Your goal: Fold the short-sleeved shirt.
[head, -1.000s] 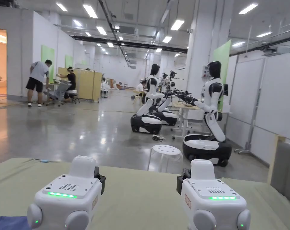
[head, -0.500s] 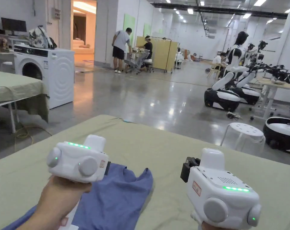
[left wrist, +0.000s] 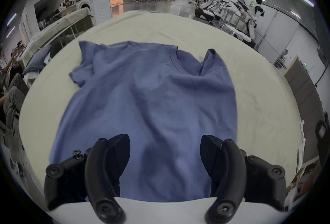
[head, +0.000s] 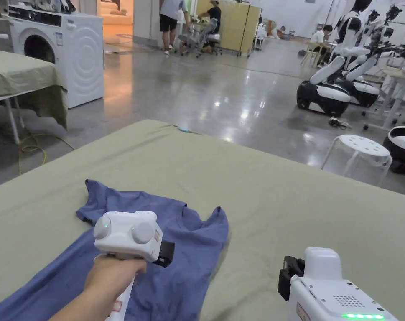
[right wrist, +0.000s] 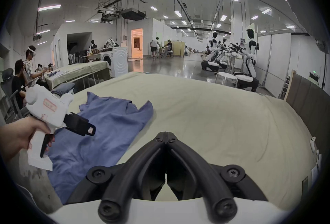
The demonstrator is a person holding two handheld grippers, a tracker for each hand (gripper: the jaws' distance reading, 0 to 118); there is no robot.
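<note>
A blue short-sleeved shirt lies spread but wrinkled on the green-covered table, collar toward the far edge, its right sleeve folded up. In the left gripper view the shirt lies below the left gripper, whose jaws stand wide apart with nothing between them. In the head view the left gripper hovers above the shirt's middle. The right gripper hangs over bare table to the right of the shirt, jaws pressed together on nothing. Its white body shows at the lower right of the head view.
A white stool stands past the table's far edge. Humanoid robots stand at the right, a washing machine and another covered table at the left. People work in the background. A brown panel borders the table's right side.
The head camera has tipped down and left, so the shirt came into sight. The left gripper has moved out over the shirt; the right gripper sits lower in the frame.
</note>
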